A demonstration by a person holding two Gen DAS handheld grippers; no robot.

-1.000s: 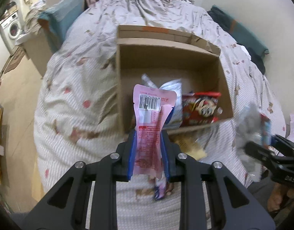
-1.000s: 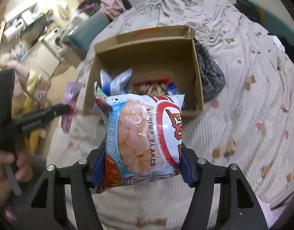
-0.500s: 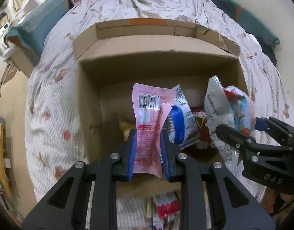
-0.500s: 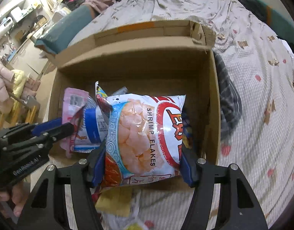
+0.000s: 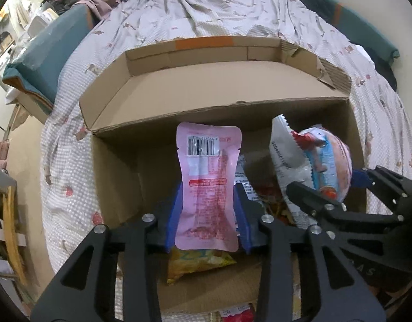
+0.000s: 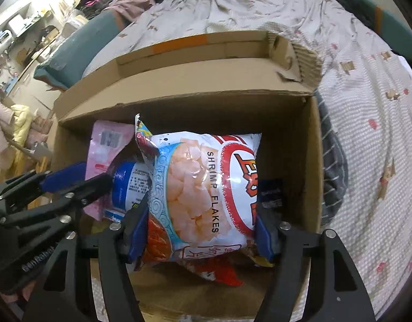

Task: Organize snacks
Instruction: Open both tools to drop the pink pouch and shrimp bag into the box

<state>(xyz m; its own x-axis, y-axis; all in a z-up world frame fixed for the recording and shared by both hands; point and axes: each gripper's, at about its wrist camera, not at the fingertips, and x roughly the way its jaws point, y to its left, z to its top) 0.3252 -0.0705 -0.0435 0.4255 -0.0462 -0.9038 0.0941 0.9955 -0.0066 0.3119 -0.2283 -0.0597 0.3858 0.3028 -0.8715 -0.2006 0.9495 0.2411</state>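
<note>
Left wrist view: the left gripper (image 5: 208, 214) has its fingers (image 5: 173, 214) spreading away from a flat pink pouch (image 5: 209, 185) that stands between them, over the open cardboard box (image 5: 179, 86) on the bed (image 5: 219, 8). The pouch looks light, floppy and slick — best taken across its middle. It is pale pink, with a barcode at the top.

Right wrist view: the right gripper (image 6: 200, 228) has its fingers also easing apart, yet pressed to both side edges of the shrimp flakes bag (image 6: 203, 187), inside the box. Puffed and crushable — grip only lightly. It is white with a red logo.
</note>
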